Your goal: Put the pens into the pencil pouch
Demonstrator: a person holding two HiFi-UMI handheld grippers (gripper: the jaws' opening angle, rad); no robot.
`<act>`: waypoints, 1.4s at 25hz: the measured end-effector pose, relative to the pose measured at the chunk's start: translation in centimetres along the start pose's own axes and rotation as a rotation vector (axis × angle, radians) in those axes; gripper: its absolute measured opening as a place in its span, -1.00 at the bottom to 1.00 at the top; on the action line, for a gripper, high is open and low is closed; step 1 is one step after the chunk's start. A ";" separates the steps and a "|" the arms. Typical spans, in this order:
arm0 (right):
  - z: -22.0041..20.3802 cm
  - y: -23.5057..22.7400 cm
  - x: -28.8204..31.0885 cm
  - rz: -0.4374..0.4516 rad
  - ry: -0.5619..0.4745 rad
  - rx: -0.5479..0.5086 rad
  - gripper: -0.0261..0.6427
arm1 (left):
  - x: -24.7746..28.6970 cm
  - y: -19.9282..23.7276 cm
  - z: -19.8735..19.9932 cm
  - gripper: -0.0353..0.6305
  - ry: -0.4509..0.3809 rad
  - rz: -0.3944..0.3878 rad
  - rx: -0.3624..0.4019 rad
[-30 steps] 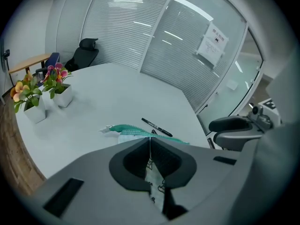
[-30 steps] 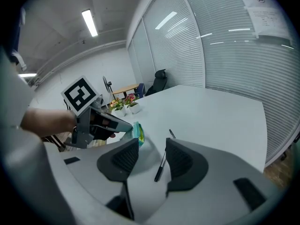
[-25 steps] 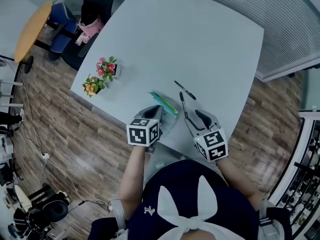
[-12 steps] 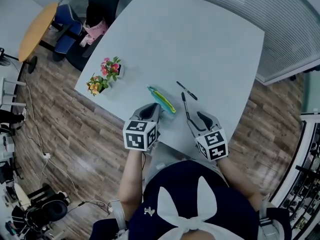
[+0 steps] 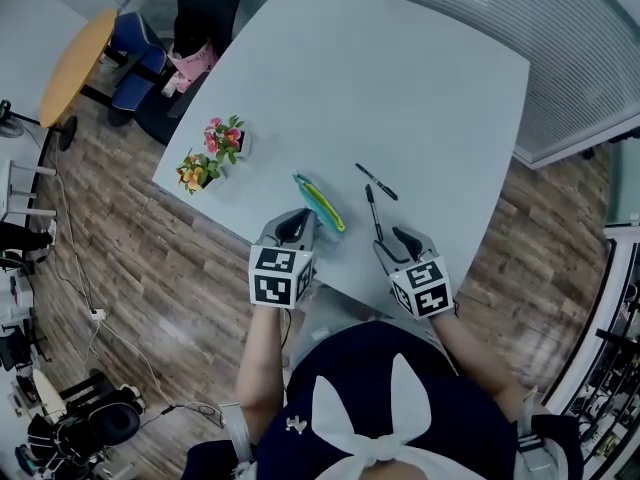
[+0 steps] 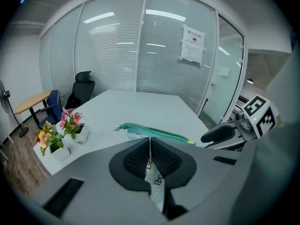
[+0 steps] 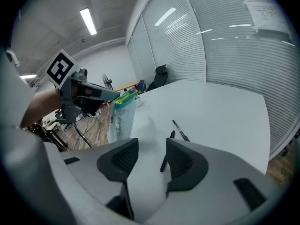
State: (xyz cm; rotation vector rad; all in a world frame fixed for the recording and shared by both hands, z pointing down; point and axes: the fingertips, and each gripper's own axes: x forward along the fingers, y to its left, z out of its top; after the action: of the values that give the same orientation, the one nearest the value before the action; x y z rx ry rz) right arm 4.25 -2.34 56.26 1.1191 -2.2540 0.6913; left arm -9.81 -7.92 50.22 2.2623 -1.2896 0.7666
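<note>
A pencil pouch (image 5: 320, 202) with a teal zipper lies near the front edge of the pale table (image 5: 380, 88). My left gripper (image 5: 292, 230) is shut on its pale printed fabric (image 6: 152, 170), and the zipper edge (image 6: 154, 131) stands up in front of the jaws. In the right gripper view the pouch (image 7: 120, 117) hangs from the left gripper (image 7: 89, 92). Two black pens lie right of the pouch, a far one (image 5: 377, 181) and a near one (image 5: 372, 212). My right gripper (image 5: 393, 247) is open, and the near pen (image 7: 166, 156) shows in the gap close to its right finger.
Two small pots of flowers (image 5: 228, 136) (image 5: 192, 171) stand at the table's left edge. A black office chair (image 5: 205, 3) and an orange-topped side table (image 5: 75, 53) sit beyond the far left corner. The person's torso presses against the table's front edge.
My left gripper has risen a little and rolled, lifting the pouch edge with it. My right gripper has sunk slightly toward the near pen. Both pens lie where they were.
</note>
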 end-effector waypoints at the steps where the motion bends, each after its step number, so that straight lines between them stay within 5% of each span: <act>1: -0.2 0.0 0.3 0.000 0.005 0.003 -0.36 | 0.0 0.0 -0.2 -0.81 0.007 -0.002 0.015; 12: -3.5 -0.8 3.9 -0.023 0.102 0.064 -0.35 | 0.1 1.0 -0.4 -0.81 0.025 -0.083 0.064; 35: -9.5 -2.6 8.5 -0.223 0.254 0.159 -0.45 | 1.7 2.3 0.2 -0.81 0.043 -0.293 0.170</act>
State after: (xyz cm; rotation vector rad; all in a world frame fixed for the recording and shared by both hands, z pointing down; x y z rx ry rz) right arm 4.11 -2.34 69.29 1.2570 -1.8562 0.8766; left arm -11.01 -10.21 51.38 2.4798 -0.8735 0.8367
